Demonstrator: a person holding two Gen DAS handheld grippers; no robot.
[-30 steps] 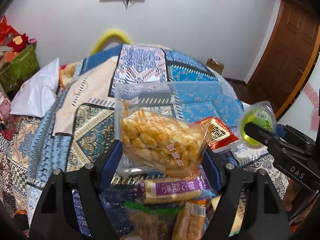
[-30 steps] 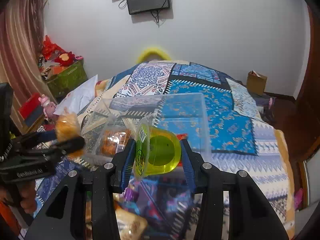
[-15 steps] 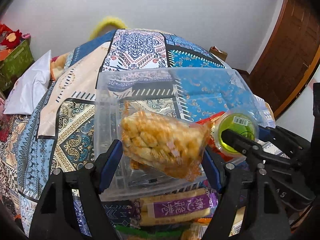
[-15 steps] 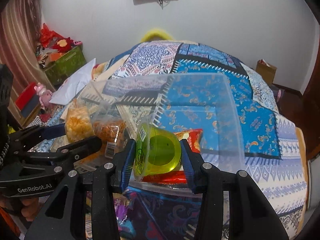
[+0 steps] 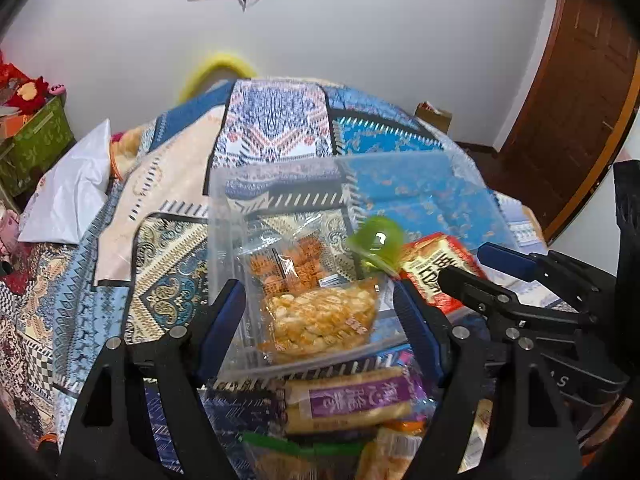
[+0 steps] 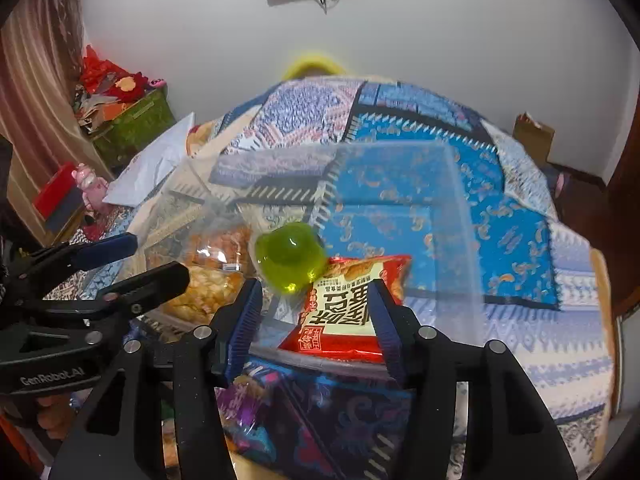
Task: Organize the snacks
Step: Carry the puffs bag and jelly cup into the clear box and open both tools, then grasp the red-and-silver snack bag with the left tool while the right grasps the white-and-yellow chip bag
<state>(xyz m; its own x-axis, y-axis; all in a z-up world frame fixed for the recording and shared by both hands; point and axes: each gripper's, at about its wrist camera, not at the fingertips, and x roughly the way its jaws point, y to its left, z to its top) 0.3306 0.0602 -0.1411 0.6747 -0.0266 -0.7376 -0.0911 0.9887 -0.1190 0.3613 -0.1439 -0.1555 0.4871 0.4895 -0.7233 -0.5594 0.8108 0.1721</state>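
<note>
Clear plastic bin [image 5: 224,240] holds yellow puffed-snack bag [image 5: 320,322] and green jelly cup [image 6: 290,258]; left gripper [image 5: 320,312] and right gripper [image 6: 314,320] gape empty, evidently for sorting.

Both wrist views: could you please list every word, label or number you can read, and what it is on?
"GenRobot.AI": on the left gripper's black body, seen from the right wrist.
"S": lone letter on the right gripper's body, remainder hidden.
Red snack packet: large Chinese characters, upside down, not readable.
Purple snack label: Chinese characters, blurred.
</note>
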